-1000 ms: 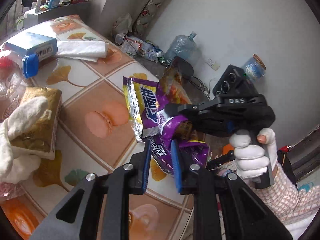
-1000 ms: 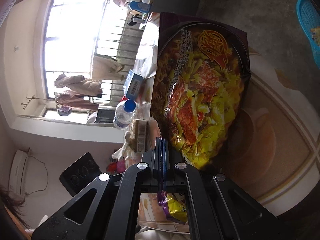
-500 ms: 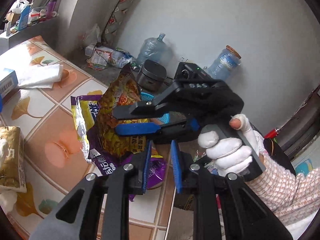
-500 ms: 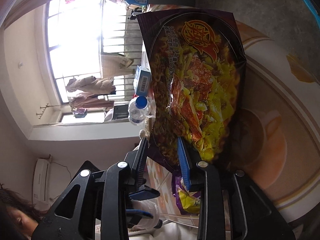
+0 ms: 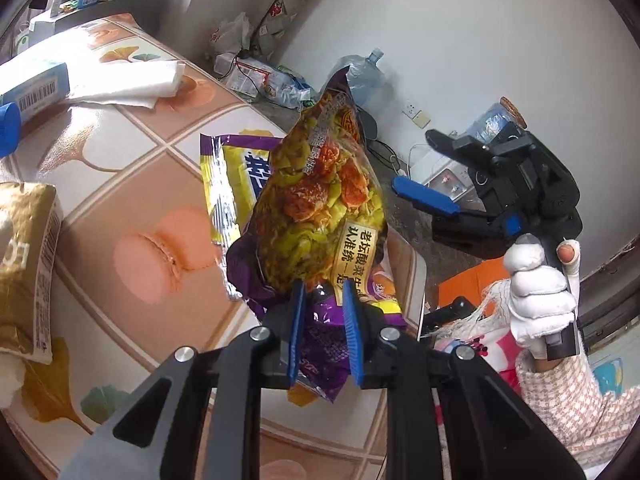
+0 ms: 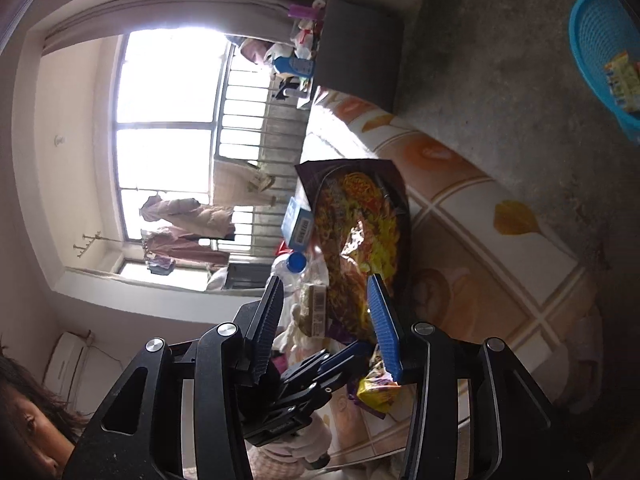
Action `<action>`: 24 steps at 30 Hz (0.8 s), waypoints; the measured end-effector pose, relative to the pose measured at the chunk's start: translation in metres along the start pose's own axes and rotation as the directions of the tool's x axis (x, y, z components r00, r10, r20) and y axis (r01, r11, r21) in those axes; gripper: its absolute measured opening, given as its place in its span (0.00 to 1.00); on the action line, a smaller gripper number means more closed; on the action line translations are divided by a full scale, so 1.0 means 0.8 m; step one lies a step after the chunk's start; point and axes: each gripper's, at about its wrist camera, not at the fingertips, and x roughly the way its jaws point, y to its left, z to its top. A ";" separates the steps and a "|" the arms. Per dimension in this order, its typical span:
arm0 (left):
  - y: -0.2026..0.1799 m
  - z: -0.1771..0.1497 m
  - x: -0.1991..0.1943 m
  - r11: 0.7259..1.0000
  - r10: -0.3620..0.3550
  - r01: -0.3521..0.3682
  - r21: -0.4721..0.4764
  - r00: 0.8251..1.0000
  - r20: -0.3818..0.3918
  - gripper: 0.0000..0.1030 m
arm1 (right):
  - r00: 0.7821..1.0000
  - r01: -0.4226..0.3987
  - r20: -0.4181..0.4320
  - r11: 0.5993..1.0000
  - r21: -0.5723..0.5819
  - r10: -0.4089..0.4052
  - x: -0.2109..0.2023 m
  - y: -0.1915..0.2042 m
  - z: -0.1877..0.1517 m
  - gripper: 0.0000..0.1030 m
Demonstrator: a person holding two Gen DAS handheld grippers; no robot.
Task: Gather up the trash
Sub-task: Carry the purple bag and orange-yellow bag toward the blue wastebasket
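- The left gripper [image 5: 320,300], black with blue pads, was pinching a bunch of crinkled plastic noodle wrappers [image 5: 320,200], purple and yellow, and held them upright above the tiled table [image 5: 132,184].
- The right gripper [image 5: 416,168], held in a white-gloved hand [image 5: 540,292], stood apart from the wrappers with its jaws spread. They had just been opening, and nothing lay between them.
- The task looked partly done: the wrappers were gathered in one grip but not yet binned.
- A round blue plastic basket [image 6: 600,48] sat on the grey floor, well apart from the table, with at least one yellow packet [image 6: 620,80] inside; the rest of its contents could not be made out.
- Still on the table: a gold foil packet [image 5: 28,260], a white folded tissue [image 5: 124,84] and a blue-and-white carton [image 5: 36,84]. Whether these counted as trash could not be told.
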 end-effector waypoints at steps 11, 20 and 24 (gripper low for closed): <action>-0.007 -0.002 -0.002 0.998 0.030 -0.029 0.049 1.000 -0.003 0.18 | 0.982 0.172 -0.057 0.976 -0.135 -0.181 0.046 0.012 -0.017 0.40; -0.012 0.001 -0.002 0.998 0.043 -0.043 0.056 0.999 0.002 0.18 | 0.969 0.184 -0.131 0.965 -0.188 -0.211 0.052 0.021 -0.027 0.40; -0.009 0.001 -0.003 0.998 0.036 -0.036 0.051 0.999 0.005 0.18 | 0.966 0.171 -0.162 0.968 -0.182 -0.201 0.065 0.023 -0.034 0.31</action>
